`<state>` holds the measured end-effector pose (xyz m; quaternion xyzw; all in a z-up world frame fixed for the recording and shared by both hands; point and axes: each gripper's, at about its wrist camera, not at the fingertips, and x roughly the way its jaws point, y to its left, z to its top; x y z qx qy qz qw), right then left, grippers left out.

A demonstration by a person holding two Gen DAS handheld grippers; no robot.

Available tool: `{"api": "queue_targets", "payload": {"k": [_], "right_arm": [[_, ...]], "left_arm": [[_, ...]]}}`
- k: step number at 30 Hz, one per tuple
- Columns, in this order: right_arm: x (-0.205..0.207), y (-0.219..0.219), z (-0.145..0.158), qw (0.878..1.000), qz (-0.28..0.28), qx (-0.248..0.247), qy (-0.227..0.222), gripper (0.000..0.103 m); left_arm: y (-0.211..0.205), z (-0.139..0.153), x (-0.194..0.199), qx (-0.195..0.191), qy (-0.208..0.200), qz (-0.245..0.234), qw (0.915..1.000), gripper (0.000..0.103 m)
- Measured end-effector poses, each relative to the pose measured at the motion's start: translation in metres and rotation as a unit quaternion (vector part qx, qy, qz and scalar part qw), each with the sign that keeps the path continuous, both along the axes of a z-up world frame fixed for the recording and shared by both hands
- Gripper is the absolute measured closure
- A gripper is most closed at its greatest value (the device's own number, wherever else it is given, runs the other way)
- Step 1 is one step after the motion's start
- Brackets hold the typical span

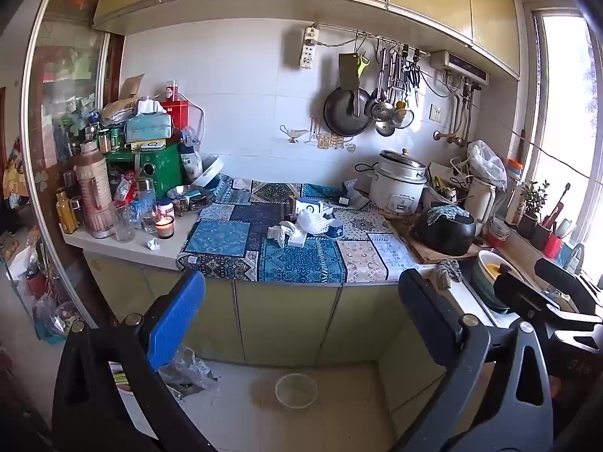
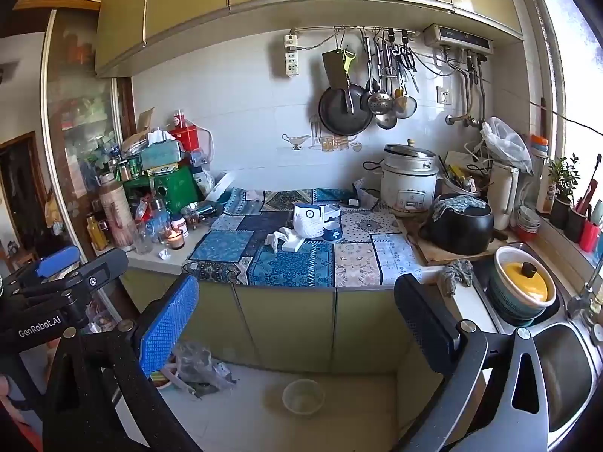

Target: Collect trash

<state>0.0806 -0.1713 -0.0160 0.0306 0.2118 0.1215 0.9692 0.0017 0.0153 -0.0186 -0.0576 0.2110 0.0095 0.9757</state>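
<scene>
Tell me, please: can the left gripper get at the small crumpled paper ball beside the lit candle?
Probably yes. The crumpled paper ball lies alone near the counter's front edge, just before the candle. The left gripper is open, empty and short of the counter. Only the candle flame calls for care.

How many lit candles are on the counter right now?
1. The candle burns in a glass at the counter's left end, beside the empty glass and just behind a small paper wad. The clutter behind it could hide others.
</scene>
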Motion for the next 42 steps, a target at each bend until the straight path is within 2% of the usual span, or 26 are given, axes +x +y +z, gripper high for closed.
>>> {"api": "queue_targets", "payload": {"k": [27, 42], "right_arm": [[0.001, -0.001, 0.002, 1.000, -0.001, 0.002, -0.001, 0.000], [0.009, 0.001, 0.001, 1.000, -0.013, -0.003, 0.005, 0.000]], "left_arm": [[-0.002, 0.001, 0.003, 0.000, 0.000, -0.003, 1.0000, 0.000], [0.008, -0.002, 0.013, 0.005, 0.003, -0.023, 0.9997, 0.000]]}}
